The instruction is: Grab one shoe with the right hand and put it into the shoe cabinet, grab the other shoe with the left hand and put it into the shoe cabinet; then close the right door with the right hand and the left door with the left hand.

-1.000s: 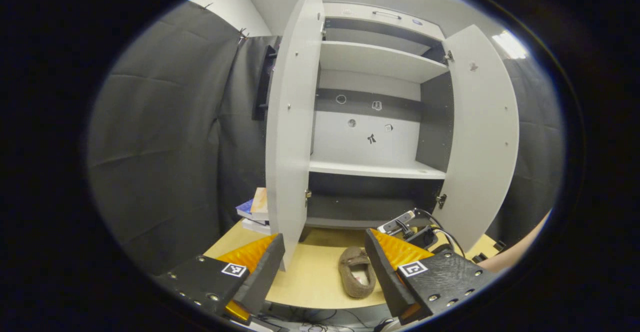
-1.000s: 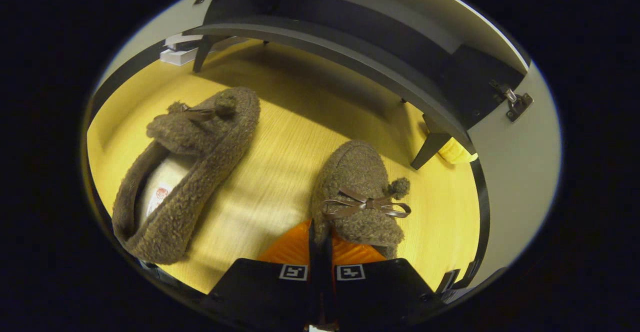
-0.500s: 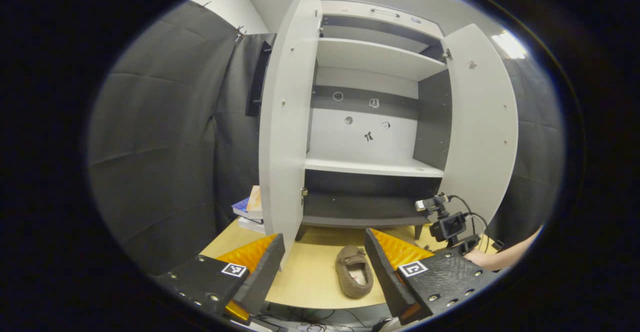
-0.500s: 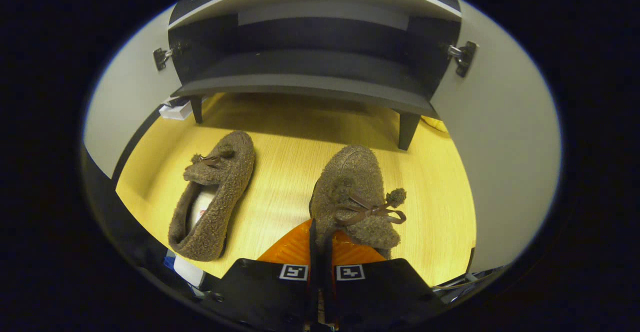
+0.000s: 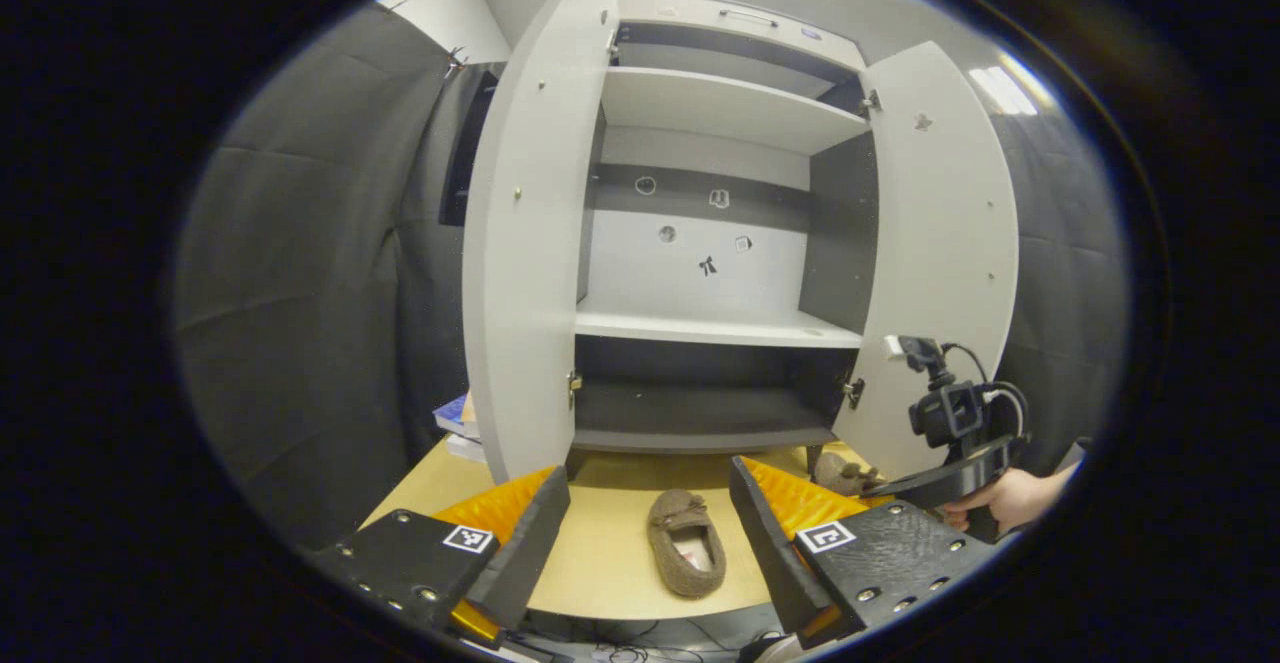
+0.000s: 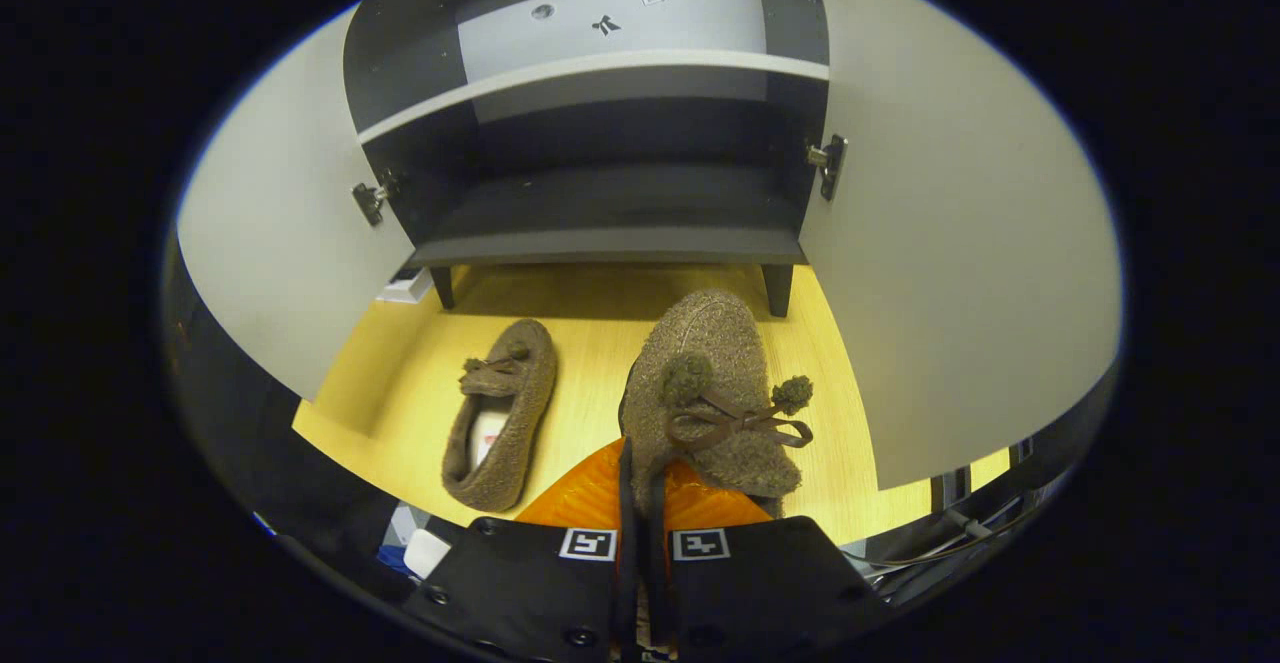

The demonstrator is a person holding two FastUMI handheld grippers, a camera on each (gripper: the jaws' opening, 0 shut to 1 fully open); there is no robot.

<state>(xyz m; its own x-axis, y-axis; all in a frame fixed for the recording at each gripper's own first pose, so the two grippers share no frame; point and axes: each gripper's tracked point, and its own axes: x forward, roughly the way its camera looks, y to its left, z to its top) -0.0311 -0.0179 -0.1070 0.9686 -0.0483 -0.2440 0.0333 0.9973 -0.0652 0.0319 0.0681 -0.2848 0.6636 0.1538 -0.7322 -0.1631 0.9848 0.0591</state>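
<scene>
My right gripper is shut on the heel rim of a brown fuzzy slipper with a bow and pompoms, held up above the yellow table. The other slipper lies on the table to its left, toe toward the cabinet. The shoe cabinet stands ahead with both doors open and a dark bottom shelf. In the left gripper view my left gripper hangs open over the table's near edge, the lying slipper between its fingers farther off. The right gripper with its slipper and a hand shows at the right.
The left door and right door stand wide open on either side. White shelves sit above the dark bottom shelf. A stack of books lies left of the cabinet. Cables hang below the table's front edge.
My right gripper has lifted the held slipper up off the table and drawn back, so more of the cabinet shows. The left gripper has drifted a little; the other slipper stays put.
</scene>
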